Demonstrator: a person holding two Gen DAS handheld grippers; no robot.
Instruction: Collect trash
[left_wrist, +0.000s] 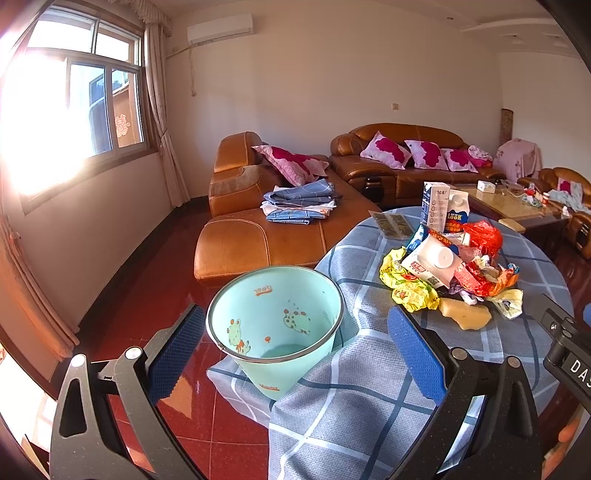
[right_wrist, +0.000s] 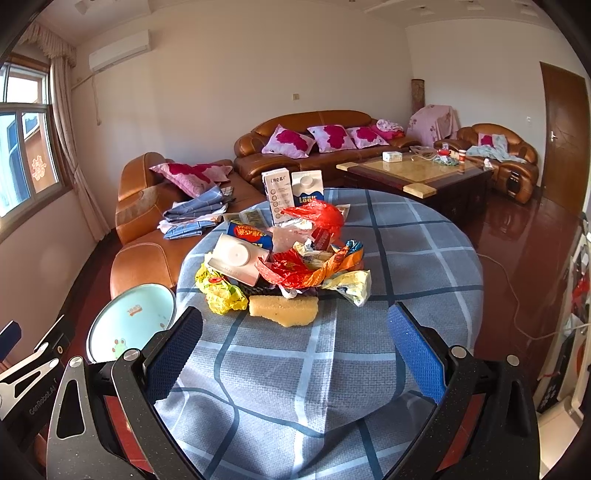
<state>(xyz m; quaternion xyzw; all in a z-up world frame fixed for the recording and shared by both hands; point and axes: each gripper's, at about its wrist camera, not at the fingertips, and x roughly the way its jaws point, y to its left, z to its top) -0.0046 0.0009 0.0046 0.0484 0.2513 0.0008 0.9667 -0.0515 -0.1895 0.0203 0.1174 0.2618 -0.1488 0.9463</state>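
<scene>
A heap of trash (right_wrist: 291, 258) lies on the round table with a blue checked cloth (right_wrist: 424, 258): a yellow sponge (right_wrist: 284, 310), yellow wrapper (right_wrist: 219, 290), red bag (right_wrist: 317, 216), white carton (right_wrist: 236, 258) and two upright milk cartons (right_wrist: 291, 195). The heap also shows in the left wrist view (left_wrist: 450, 269). A light green bin (left_wrist: 277, 328) with frog pictures stands at the table's left edge; its rim shows in the right wrist view (right_wrist: 129, 321). My left gripper (left_wrist: 295, 347) is open around the bin's mouth. My right gripper (right_wrist: 295, 343) is open, empty, short of the sponge.
An orange leather sofa (left_wrist: 258, 229) with folded blue cloths (left_wrist: 299, 203) stands beyond the table. A coffee table (right_wrist: 424, 173) with small items is at the back right. The red tiled floor (left_wrist: 177, 406) lies below left. A brown door (right_wrist: 565, 136) is at the far right.
</scene>
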